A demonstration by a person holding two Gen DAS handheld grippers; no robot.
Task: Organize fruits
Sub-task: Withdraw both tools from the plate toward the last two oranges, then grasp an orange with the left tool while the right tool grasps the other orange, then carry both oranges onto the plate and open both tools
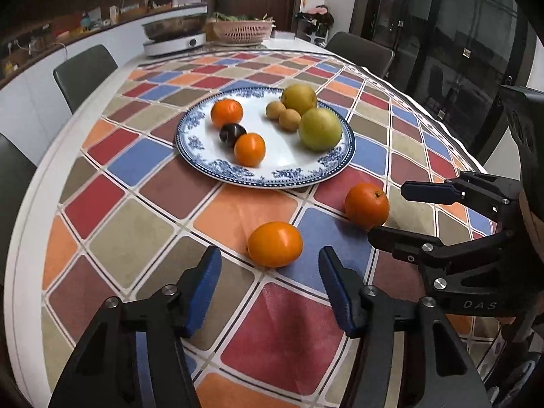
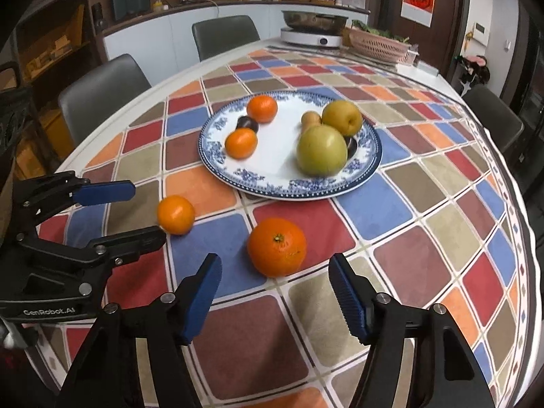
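Observation:
A blue-patterned white plate [image 1: 292, 166] [image 2: 272, 173] holds two oranges, a dark plum [image 1: 232, 133], two small brown fruits and two yellow-green pears [image 1: 320, 129] [image 2: 321, 151]. Two oranges lie on the tablecloth in front of it. My left gripper [image 1: 270, 272] is open, its fingers just short of the smaller orange [image 1: 274, 244] [image 2: 175, 214]. My right gripper [image 2: 275, 278] is open, just short of the larger orange [image 2: 276, 247] [image 1: 366, 206]. Each gripper also shows in the other's view, the right one [image 1: 387, 209] and the left one [image 2: 149, 210].
The round table has a checked multicoloured cloth [image 1: 282, 326]. At its far side stand an induction cooker with a metal pan [image 1: 175, 35] and a pink basket of greens [image 1: 239, 29]. Grey chairs [image 1: 85, 71] ring the table.

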